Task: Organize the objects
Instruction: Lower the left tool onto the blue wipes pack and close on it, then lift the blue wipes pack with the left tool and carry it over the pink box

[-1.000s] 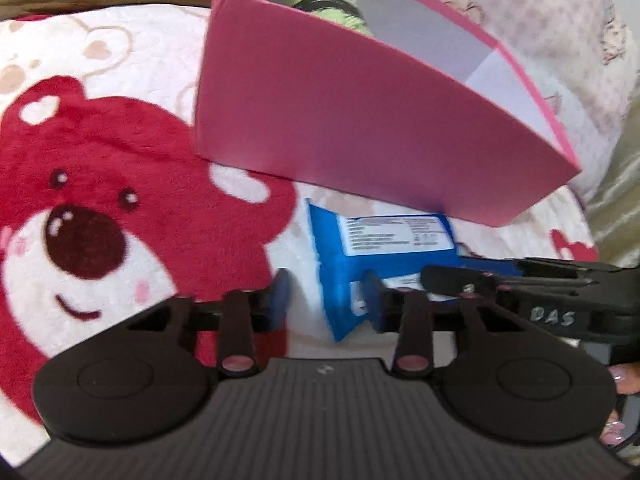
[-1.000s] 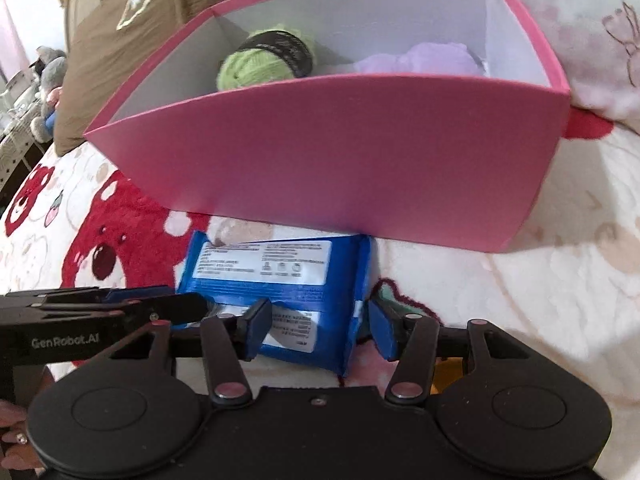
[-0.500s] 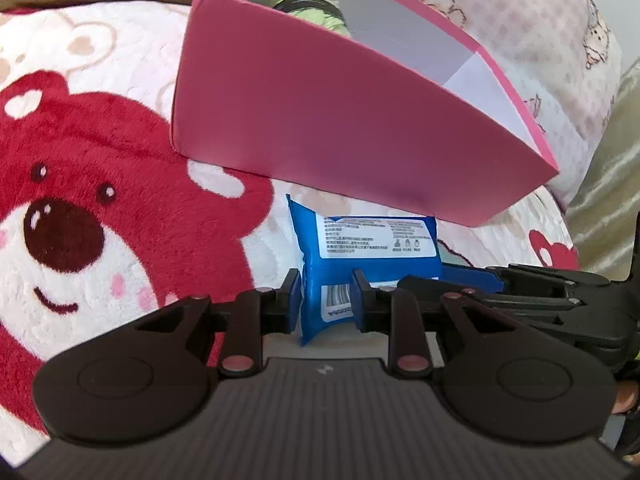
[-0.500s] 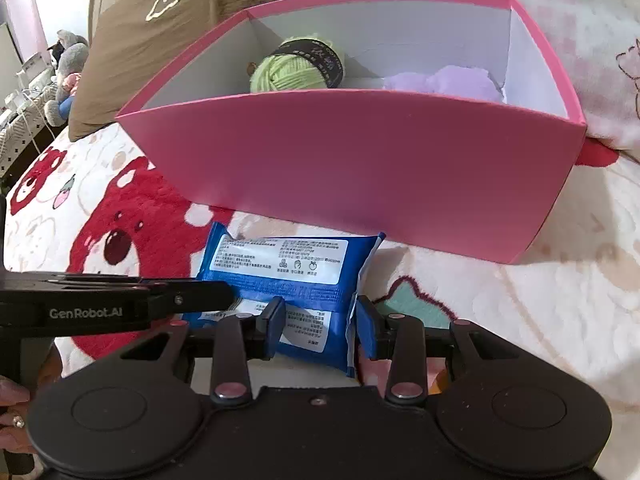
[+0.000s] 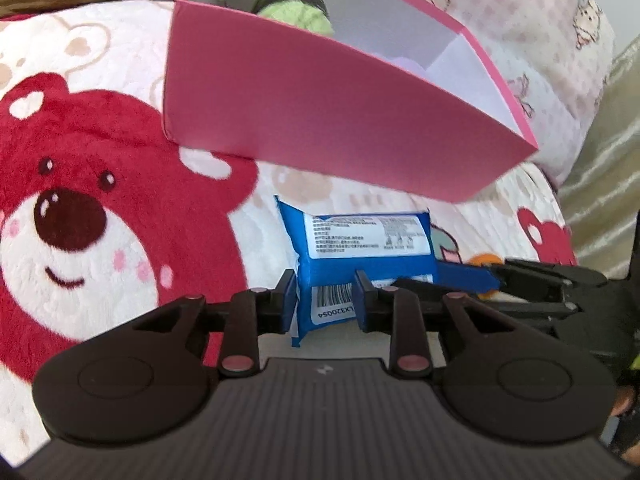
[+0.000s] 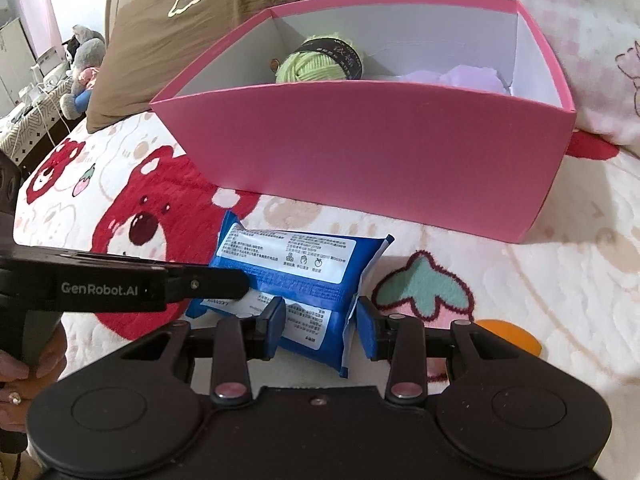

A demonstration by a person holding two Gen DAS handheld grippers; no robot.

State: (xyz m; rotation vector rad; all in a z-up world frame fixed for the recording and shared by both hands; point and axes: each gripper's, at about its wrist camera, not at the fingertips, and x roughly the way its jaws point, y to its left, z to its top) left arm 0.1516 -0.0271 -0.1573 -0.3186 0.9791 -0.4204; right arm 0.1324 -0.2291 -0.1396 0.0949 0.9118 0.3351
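Both grippers are clamped on the blue wipes pack (image 5: 360,256): left gripper (image 5: 325,300) on one end, right gripper (image 6: 320,322) on the other. The pack sits just over the bear blanket (image 6: 500,264). Right past them is the pink box (image 6: 360,152), with green yarn (image 6: 320,64) inside.

Pink box (image 6: 360,152): open-topped; its tall near wall stood as a barrier just beyond the blue wipes pack (image 6: 296,276). Inside, green yarn ball (image 6: 320,64) filled the left rear and a lilac soft item (image 6: 472,78) the right; room remained between them. Blanket (image 6: 540,280) right of the pack lay open. Brown pillow (image 6: 192,28) blocked the far left.
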